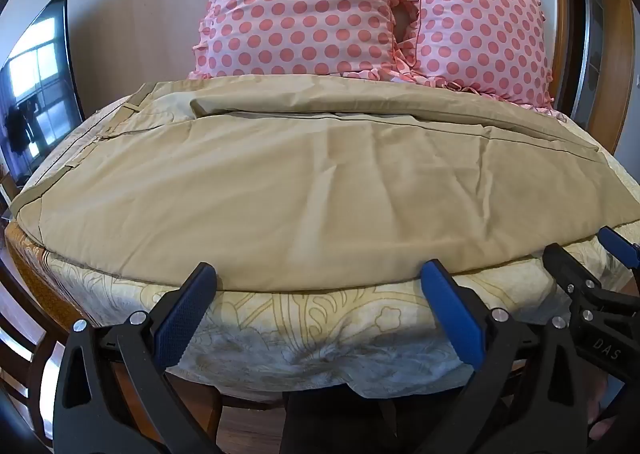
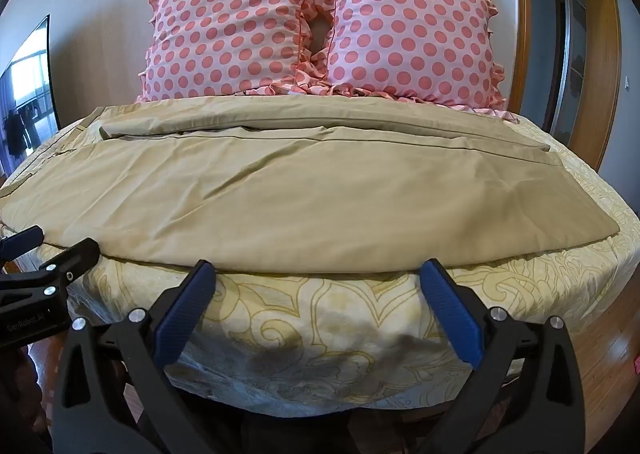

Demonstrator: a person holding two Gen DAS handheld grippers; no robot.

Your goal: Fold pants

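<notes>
Tan pants [image 1: 320, 190] lie flat across the surface covered with a yellow patterned cloth [image 1: 280, 318], one leg laid over the other, waistband at the left. They also show in the right wrist view [image 2: 312, 206]. My left gripper [image 1: 320, 278] is open and empty, its blue pads [image 1: 184, 318] just short of the pants' near edge. My right gripper [image 2: 320, 274] is open and empty at the same near edge, further right. The right gripper shows at the right of the left wrist view [image 1: 592, 266]; the left gripper shows at the left of the right wrist view [image 2: 56, 246].
Two pink polka-dot pillows [image 1: 304, 10] [image 2: 408, 38] stand against the wall behind the pants. A dark screen [image 1: 36, 86] is at the left. A wooden door frame [image 2: 524, 14] is at the right. Wooden chair parts [image 1: 24, 334] sit low left.
</notes>
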